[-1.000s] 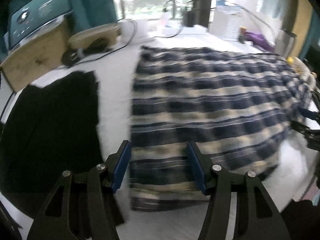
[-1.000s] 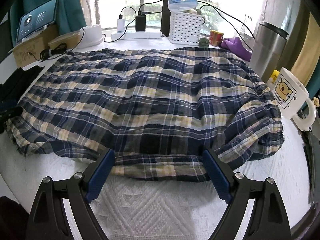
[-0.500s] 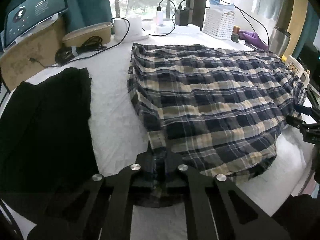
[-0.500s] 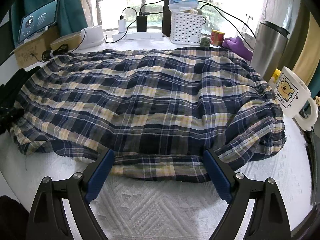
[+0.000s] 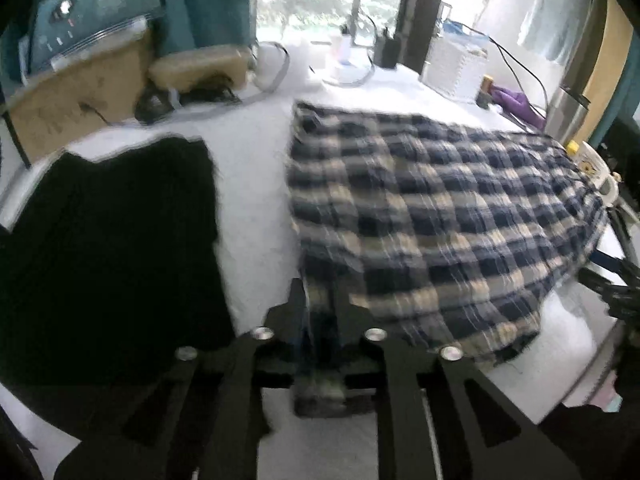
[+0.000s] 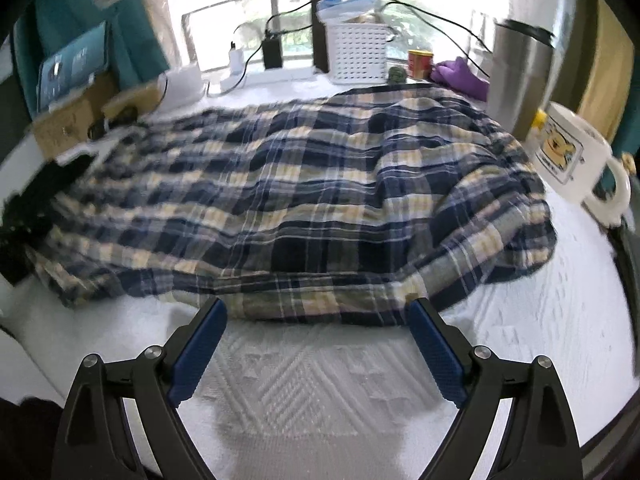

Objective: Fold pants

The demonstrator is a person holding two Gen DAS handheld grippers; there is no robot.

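On the white textured cloth (image 6: 320,392) that covers the counter, the plaid pants (image 6: 304,200) lie spread across the middle, navy and cream checks, rumpled into soft ridges and bunched at the right end. In the left wrist view the left claw (image 5: 320,320) is pinched tight on the near corner of the pants (image 5: 432,216), with a strip of plaid fabric squeezed between its two black fingers; the picture is blurred, so the exact edge it holds is hard to make out. In the right wrist view the right claw (image 6: 316,344) is spread wide, its blue pads (image 6: 198,356) standing apart just in front of the near hem, resting over the cloth and holding nothing. That same claw shows at the far right edge of the left view, close to the pants' other end. Left of the pants lies a black garment (image 5: 108,248), flat on the counter and separated from the plaid by a strip of white cloth. Near the right end of the pants stands a white mug (image 6: 576,160) with a cartoon bear, and behind it a steel flask (image 6: 520,76). Along the window at the back sit a white slatted basket (image 6: 356,52), a red tin (image 6: 420,62), a purple cloth (image 6: 460,80), chargers with black cables (image 6: 272,52), and a cardboard box (image 5: 76,96) with a tablet (image 6: 72,68) propped on it.
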